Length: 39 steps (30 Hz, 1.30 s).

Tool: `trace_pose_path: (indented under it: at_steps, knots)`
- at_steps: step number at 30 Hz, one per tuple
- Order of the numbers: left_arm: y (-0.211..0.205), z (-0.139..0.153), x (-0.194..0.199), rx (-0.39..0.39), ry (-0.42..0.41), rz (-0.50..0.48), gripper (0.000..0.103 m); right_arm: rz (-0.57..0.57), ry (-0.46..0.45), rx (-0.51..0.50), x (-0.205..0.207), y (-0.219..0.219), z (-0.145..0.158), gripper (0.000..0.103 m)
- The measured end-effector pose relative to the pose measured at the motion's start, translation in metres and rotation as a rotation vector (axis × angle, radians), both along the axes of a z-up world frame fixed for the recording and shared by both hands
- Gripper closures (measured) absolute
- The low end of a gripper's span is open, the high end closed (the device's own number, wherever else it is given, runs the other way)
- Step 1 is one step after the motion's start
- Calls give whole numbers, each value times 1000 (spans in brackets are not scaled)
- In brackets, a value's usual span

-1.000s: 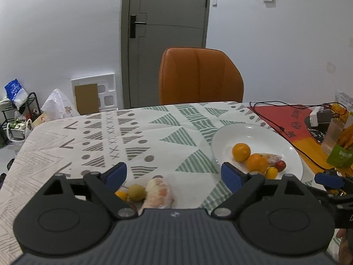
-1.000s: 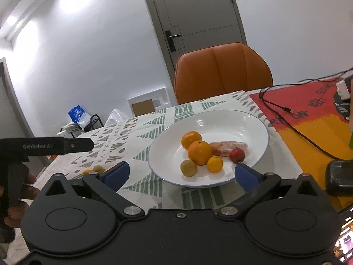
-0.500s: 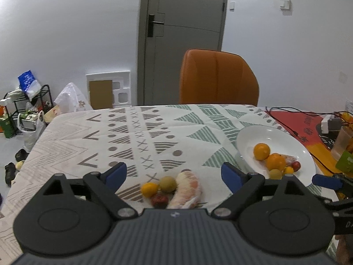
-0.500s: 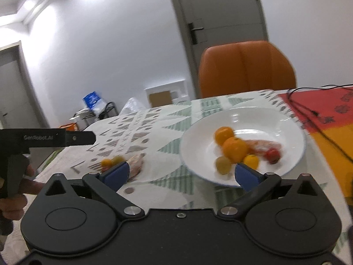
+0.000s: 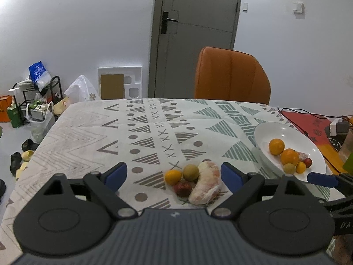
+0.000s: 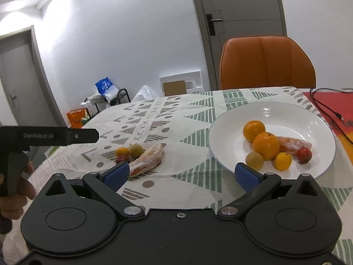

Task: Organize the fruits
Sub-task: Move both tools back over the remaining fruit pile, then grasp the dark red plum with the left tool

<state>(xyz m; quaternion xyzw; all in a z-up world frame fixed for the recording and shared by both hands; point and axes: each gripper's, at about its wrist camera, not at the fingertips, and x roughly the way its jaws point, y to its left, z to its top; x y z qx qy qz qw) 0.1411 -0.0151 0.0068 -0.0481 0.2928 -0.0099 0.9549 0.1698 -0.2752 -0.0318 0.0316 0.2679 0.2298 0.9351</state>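
A small cluster lies on the patterned tablecloth: a wrapped pinkish fruit [image 5: 206, 185] [image 6: 148, 159], a small orange fruit [image 5: 173, 176] [image 6: 122, 152], a green-brown round fruit [image 5: 191, 172] [image 6: 136, 150] and a dark red one [image 5: 182, 188] [image 6: 120, 159]. My left gripper [image 5: 173, 174] hangs open just behind this cluster, nothing between its fingers. A white plate [image 5: 271, 130] [image 6: 286, 110] to the right holds two oranges [image 6: 265, 145], a yellow fruit [image 6: 282, 161], a green-brown fruit [image 6: 254, 160], a red fruit [image 6: 304, 155] and another wrapped piece [image 6: 293, 143]. My right gripper [image 6: 181, 173] is open, between cluster and plate.
An orange chair [image 5: 231, 77] stands at the table's far side, before a grey door [image 5: 196, 33]. A red-orange mat [image 5: 308, 123] with black cables [image 6: 326, 108] and small devices lies right of the plate. Bags and a rack [image 5: 33, 101] sit on the floor at left.
Both grippers have swung left and pulled back: the loose cluster now lies fully in view before the left gripper, and the plate has shifted right in both views. Both stay open.
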Motion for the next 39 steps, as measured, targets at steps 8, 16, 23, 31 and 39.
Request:
trace_pose_path:
  at_steps: [8, 16, 23, 31, 39]
  knots:
    - [9, -11, 4, -24, 22, 15, 18, 49, 20, -14, 3, 12, -6, 0]
    - [10, -24, 13, -49, 51, 0, 30, 66, 48, -18, 12, 17, -12, 10]
    - [11, -38, 25, -91, 102, -13, 50, 71, 68, -18, 20, 20, -17, 19]
    - [7, -47, 34, -106, 126, -37, 60, 80, 89, -31, 29, 25, -22, 34]
    - [0, -55, 47, -100, 146, -48, 61, 80, 101, -44, 34, 26, -23, 36]
